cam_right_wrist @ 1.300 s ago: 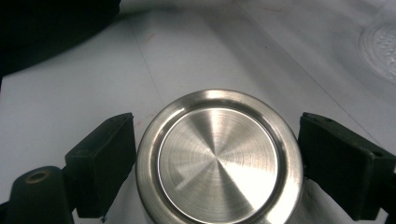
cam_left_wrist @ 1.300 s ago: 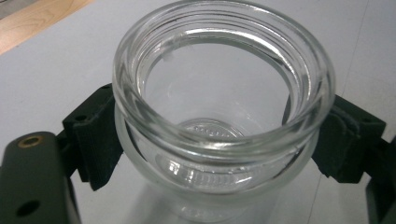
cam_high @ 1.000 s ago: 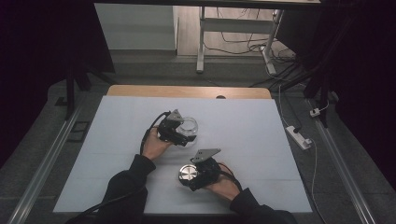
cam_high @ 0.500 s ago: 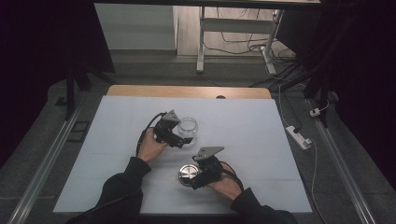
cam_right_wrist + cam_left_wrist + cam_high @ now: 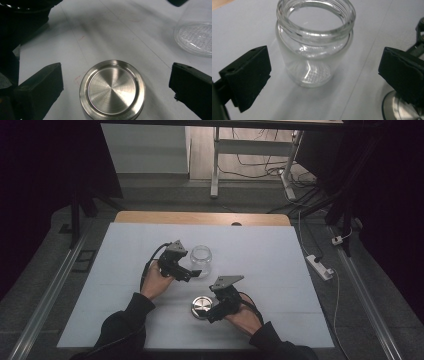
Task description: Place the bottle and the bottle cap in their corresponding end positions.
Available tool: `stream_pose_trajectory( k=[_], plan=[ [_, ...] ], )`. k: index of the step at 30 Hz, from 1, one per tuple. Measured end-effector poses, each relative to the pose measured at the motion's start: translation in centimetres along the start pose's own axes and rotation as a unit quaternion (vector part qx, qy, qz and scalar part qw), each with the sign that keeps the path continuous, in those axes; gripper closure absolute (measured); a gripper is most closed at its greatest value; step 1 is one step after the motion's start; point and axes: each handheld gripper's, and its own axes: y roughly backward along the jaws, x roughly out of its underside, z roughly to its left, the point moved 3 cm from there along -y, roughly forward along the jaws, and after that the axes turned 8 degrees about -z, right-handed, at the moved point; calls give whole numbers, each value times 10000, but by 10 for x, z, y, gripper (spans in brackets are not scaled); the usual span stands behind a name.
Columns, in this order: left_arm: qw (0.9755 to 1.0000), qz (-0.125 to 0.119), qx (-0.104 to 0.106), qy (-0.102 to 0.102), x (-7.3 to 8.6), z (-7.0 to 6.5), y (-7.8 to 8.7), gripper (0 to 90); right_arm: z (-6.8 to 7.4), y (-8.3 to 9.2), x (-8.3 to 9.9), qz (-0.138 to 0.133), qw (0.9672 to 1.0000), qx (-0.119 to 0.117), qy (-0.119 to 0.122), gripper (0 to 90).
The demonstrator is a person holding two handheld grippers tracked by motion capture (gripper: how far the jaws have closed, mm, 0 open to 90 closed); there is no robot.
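Both your grippers have just been opening: left gripper (image 5: 192, 274) fingers stand wide around the jar (image 5: 314, 47), right gripper (image 5: 214, 312) wide around the lid (image 5: 112, 89). Neither is gripped; both rest free on the tabletop (image 5: 270, 255), released.

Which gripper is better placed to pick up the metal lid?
Right. The right gripper stands open with the metal lid between its jaws; the left gripper faces the glass jar.

- Surface (image 5: 280, 270): pale sheet over a wooden top, whose bare edge shows at the far side.
- Power strip (image 5: 319, 266): white, on the floor right of the surface.
- Cables (image 5: 255, 170): loose on the floor beyond.
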Motion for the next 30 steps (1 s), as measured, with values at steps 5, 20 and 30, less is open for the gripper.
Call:
stream_pose_trajectory(
  k=[5,20,30],
  plan=[
    [10000,36,49,-13,5,-5,8,0,-1,3,-1,-31,10000,19,-27,0],
    [9998,48,183,64,19,-25,38,0,-8,23,-3,-191,9990,390,42,0],
    [9997,43,165,164,33,-33,60,0,-9,32,-1,-133,9982,574,128,0]
  ],
)
